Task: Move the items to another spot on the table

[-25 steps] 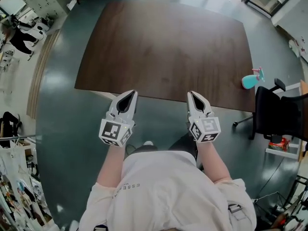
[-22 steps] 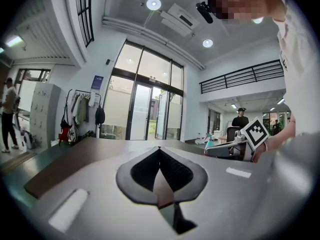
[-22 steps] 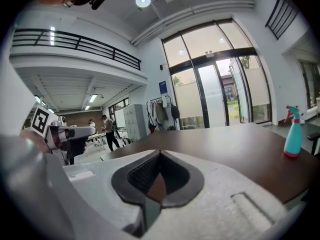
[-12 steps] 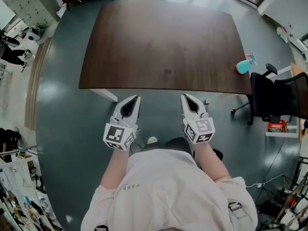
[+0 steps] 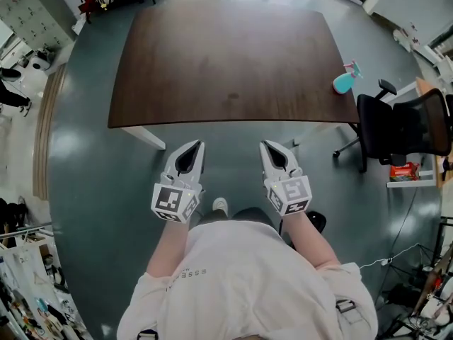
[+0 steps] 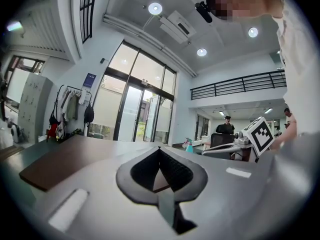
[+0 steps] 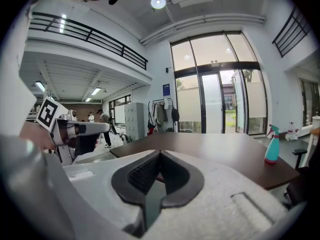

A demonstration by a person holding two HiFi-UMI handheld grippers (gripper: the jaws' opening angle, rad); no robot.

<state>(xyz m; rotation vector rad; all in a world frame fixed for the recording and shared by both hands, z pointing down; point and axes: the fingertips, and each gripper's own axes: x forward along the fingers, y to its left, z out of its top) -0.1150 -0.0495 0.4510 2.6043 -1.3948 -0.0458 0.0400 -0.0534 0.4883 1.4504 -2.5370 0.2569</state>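
Head view: left gripper [image 5: 192, 144], right gripper [image 5: 268, 146] short of table [image 5: 226, 55] near edge; bottle [image 5: 345, 81] at right edge. Gripper views: both claws pressed together, empty

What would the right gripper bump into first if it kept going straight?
Most likely the brown table: the right gripper, shut and empty, aims at its near edge, with only open floor between. Edge or top, I can't tell for sure.
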